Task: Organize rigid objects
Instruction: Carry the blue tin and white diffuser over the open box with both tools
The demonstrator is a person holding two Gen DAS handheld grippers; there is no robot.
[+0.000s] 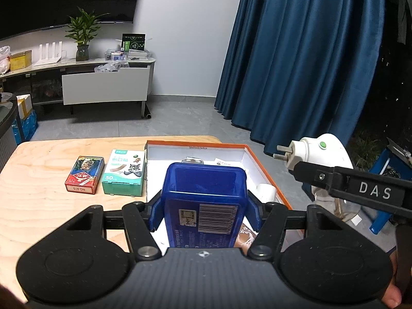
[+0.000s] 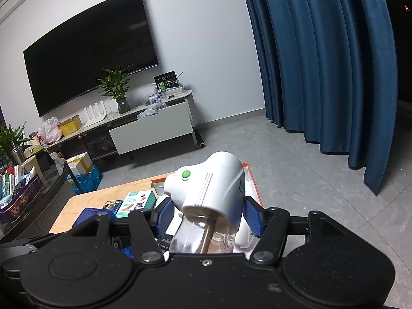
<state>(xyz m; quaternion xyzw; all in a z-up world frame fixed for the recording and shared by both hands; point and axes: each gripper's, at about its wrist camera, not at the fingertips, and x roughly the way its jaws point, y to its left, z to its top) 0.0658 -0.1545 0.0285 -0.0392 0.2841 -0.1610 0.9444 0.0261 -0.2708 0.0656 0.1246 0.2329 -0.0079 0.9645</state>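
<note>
My left gripper is shut on a blue plastic box with a barcode label, held above the near end of an orange-rimmed white box. My right gripper is shut on a white plug-in device with a green button and a clear bottle under it. That device also shows in the left wrist view, held in the air right of the orange-rimmed box. A red card pack and a green bandage box lie side by side on the wooden table, left of the orange-rimmed box.
Small items lie inside the orange-rimmed box, partly hidden by the blue box. A blue curtain hangs behind on the right. A TV cabinet with a plant stands at the far wall. A dark side table with clutter is on the left.
</note>
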